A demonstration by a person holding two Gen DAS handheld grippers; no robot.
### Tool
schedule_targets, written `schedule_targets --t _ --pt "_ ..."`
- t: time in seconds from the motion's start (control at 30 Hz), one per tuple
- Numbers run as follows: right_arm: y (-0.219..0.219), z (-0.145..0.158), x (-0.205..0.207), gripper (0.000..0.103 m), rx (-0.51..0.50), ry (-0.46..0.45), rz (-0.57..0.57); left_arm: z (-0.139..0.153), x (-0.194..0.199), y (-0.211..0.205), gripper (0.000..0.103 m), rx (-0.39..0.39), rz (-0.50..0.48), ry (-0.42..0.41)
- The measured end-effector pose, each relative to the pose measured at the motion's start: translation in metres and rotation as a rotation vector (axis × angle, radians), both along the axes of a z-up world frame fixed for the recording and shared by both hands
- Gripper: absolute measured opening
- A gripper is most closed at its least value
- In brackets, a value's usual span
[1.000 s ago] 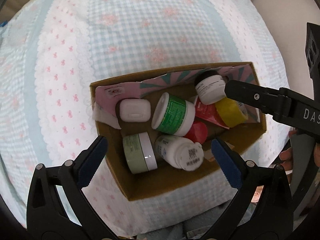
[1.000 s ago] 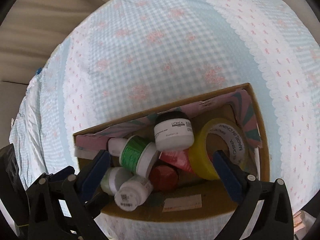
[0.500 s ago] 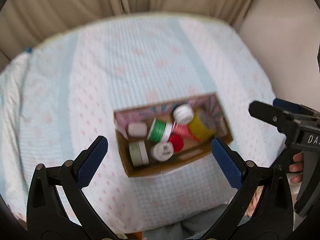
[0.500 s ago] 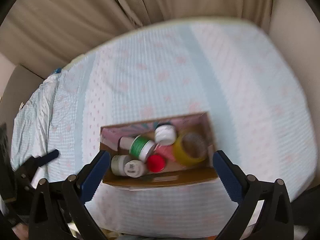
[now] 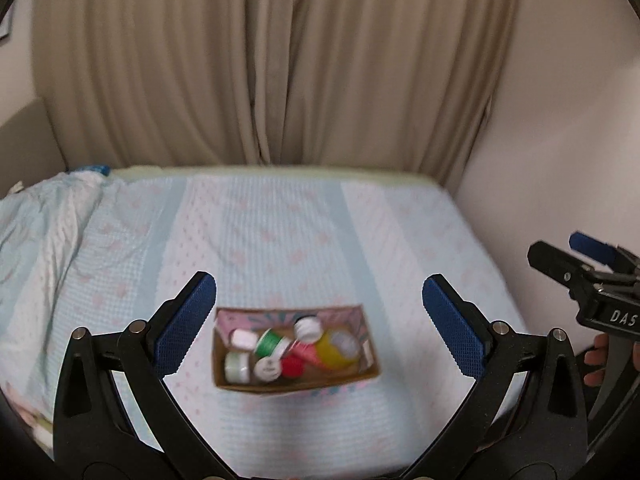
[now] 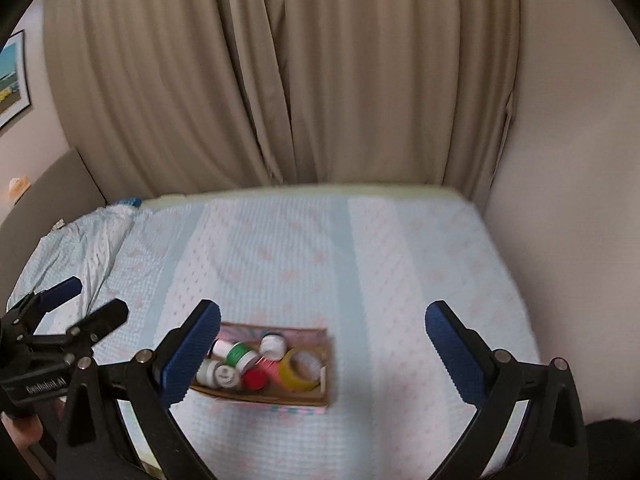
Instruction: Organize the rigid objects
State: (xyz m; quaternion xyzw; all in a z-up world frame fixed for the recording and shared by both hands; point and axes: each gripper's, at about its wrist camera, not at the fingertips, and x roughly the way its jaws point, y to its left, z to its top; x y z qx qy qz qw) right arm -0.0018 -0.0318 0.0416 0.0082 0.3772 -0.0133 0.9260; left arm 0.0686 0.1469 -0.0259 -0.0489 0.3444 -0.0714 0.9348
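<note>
A shallow cardboard box [image 5: 294,387] [image 6: 264,397] lies on the bed near its front edge. It holds several small items: white jars, a green-labelled jar [image 5: 269,341] [image 6: 238,354], a red cap [image 5: 292,368] [image 6: 255,379] and a yellow tape roll [image 5: 338,350] [image 6: 300,368]. My left gripper [image 5: 319,328] is open and empty, well back from the box. My right gripper [image 6: 323,354] is open and empty too, at a similar distance. Each gripper shows at the edge of the other's view, the right gripper [image 5: 576,256] and the left gripper [image 6: 68,304].
The bed [image 5: 280,232] wears a pale blue and pink patterned sheet. A crumpled pillow [image 5: 44,216] lies at the left. Beige curtains [image 5: 272,60] hang behind, and a plain wall [image 5: 560,140] runs along the right side. A person's fingers [image 5: 596,364] hold the right gripper.
Both grippers have pulled up and far back from the box, so it looks much smaller and the curtains and wall have come into view. Both stay open and empty.
</note>
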Motion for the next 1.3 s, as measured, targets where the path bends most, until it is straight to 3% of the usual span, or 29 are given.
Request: schedule_targets --t 0.2,0.37,0.7,1.3 --pt "-0.038 0.011 -0.027 0.102 -0.016 -0.073 -0.012 0.023 -0.038 -0.036 0.103 0.03 0.052 -0.123" --pt "-0.062 0.008 -0.039 0.102 -0.01 -0.104 -0.022 0.027 -0.05 -0.063 0.103 0.063 0.052 -0.162" --pt "-0.089 0.011 -0.048 0.102 -0.002 -0.142 -0.037 0.026 -0.056 -0.101 0.103 0.098 0.042 -0.178" --pt "-0.094 0.01 -0.048 0.102 0.0 -0.148 -0.04 0.026 -0.057 -0.105 0.103 0.101 0.039 -0.17"
